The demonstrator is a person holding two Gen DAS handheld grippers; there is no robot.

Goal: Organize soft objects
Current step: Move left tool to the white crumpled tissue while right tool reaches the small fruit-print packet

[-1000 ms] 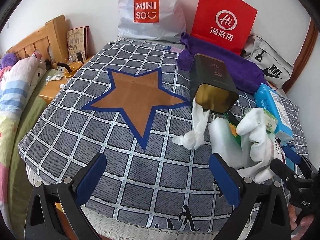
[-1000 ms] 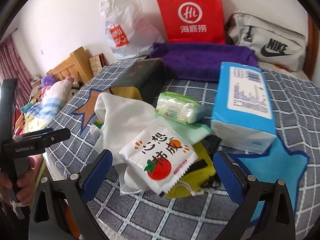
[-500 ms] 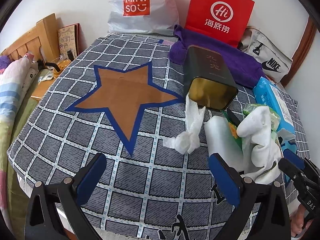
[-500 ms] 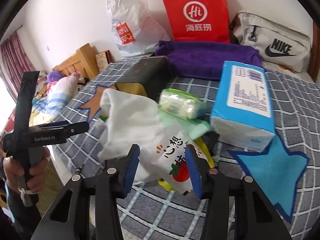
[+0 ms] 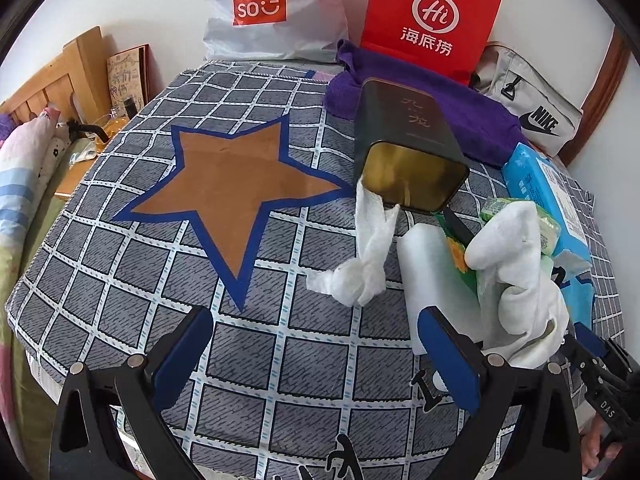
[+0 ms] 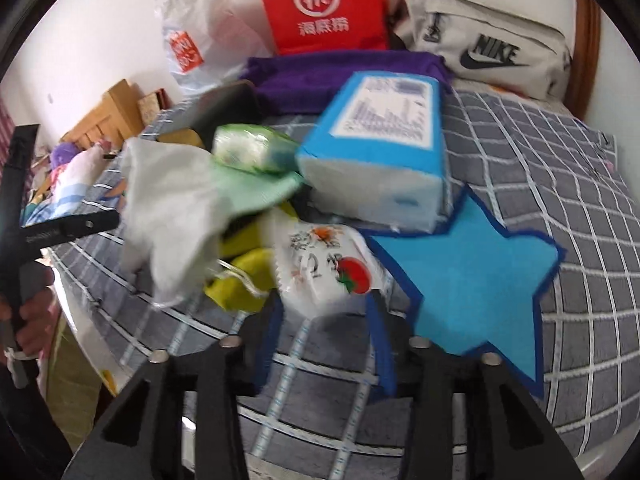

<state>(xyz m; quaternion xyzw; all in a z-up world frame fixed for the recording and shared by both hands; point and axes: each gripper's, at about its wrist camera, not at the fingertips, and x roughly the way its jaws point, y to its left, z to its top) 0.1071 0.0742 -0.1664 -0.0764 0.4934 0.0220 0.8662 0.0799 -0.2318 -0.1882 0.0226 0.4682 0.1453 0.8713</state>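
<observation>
Left wrist view: my left tool (image 5: 316, 354) is hovering agape over the bed's (image 5: 120, 280) near edge. Right wrist view: my right tool (image 6: 326, 320) is clamping the tomato snack packet (image 6: 328, 266) by one corner; the slick film risks slipping free.

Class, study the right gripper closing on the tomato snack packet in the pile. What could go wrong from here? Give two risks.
1. The right gripper pinches only the tomato snack packet's near edge, so it may slip free when lifted.
2. The white cloth and yellow pouch crowd against the packet; pulling it could drag them along or topple the pile.
</observation>
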